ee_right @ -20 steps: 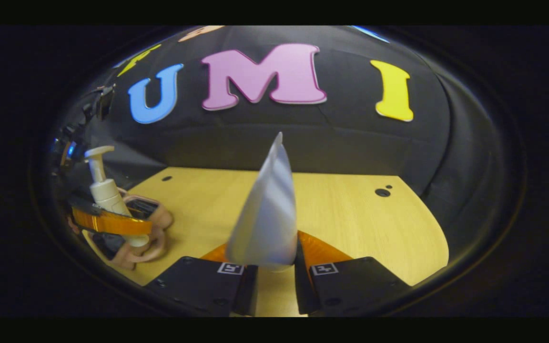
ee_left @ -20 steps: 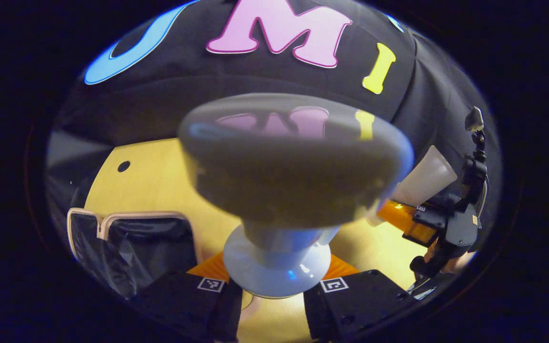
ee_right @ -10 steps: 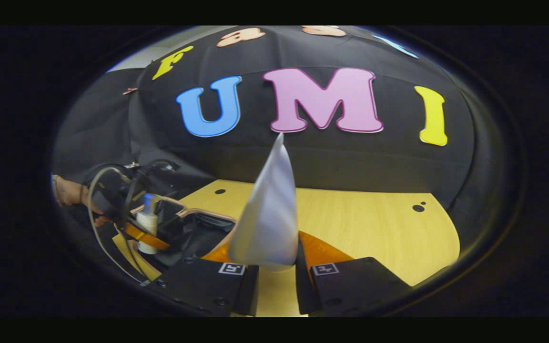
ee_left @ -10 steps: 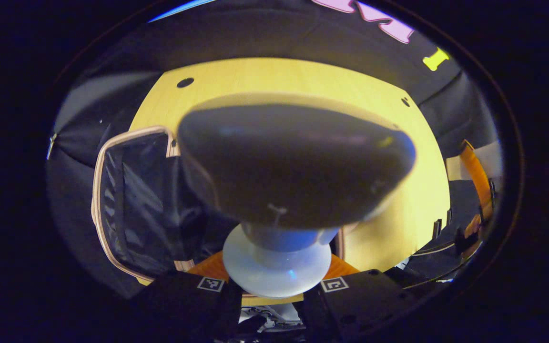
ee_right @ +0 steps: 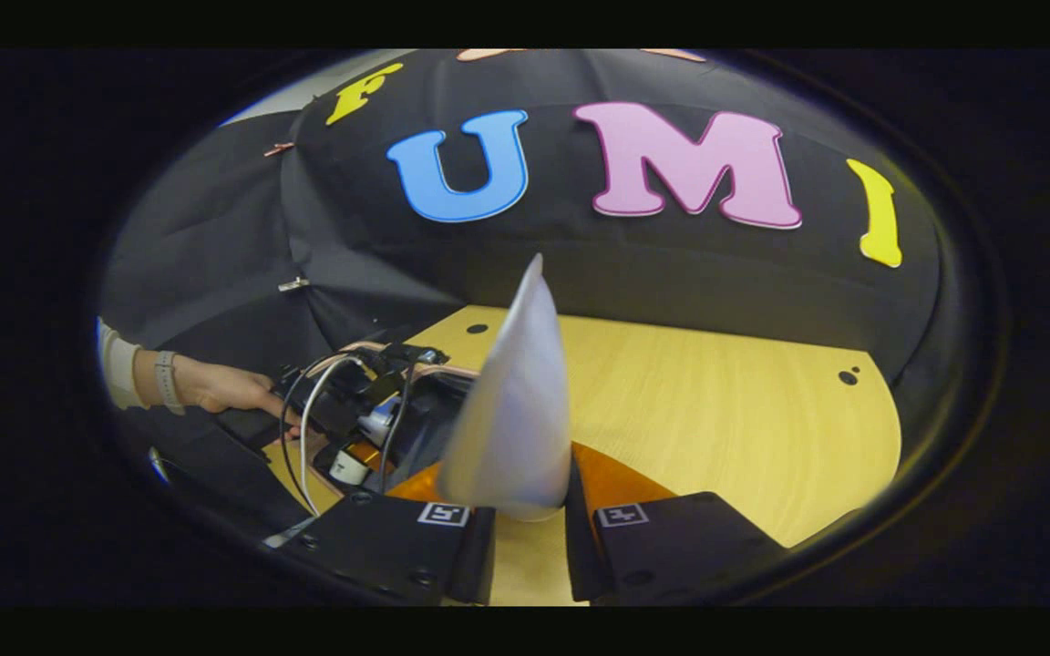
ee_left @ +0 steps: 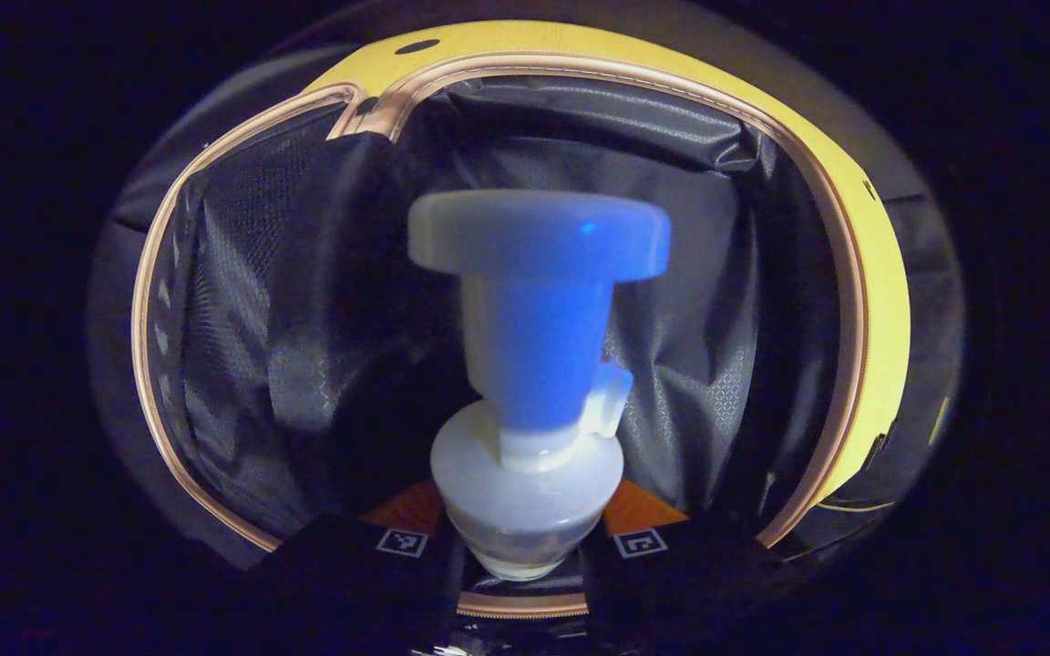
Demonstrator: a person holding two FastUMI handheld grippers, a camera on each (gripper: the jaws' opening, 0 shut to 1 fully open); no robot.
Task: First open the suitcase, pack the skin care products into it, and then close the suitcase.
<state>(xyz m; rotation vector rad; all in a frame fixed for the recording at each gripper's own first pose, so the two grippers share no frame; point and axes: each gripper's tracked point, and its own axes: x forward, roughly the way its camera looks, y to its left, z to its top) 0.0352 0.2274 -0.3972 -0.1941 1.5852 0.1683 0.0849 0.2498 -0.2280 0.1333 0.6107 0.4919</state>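
Now tipped down from the tabletop a second ago, the left gripper [ee_left: 525, 547], clamped on the pump bottle [ee_left: 530, 383], aims into the open suitcase [ee_left: 744, 301], ready to release, while the right gripper [ee_right: 525, 533] grips a white tube [ee_right: 516, 410] above the table [ee_right: 725, 419].

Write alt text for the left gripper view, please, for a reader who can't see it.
A white pump bottle, pinched between the left gripper's fingers, points into an open suitcase with dark lining and a pale zip rim. A strip of yellow table shows beyond the rim.
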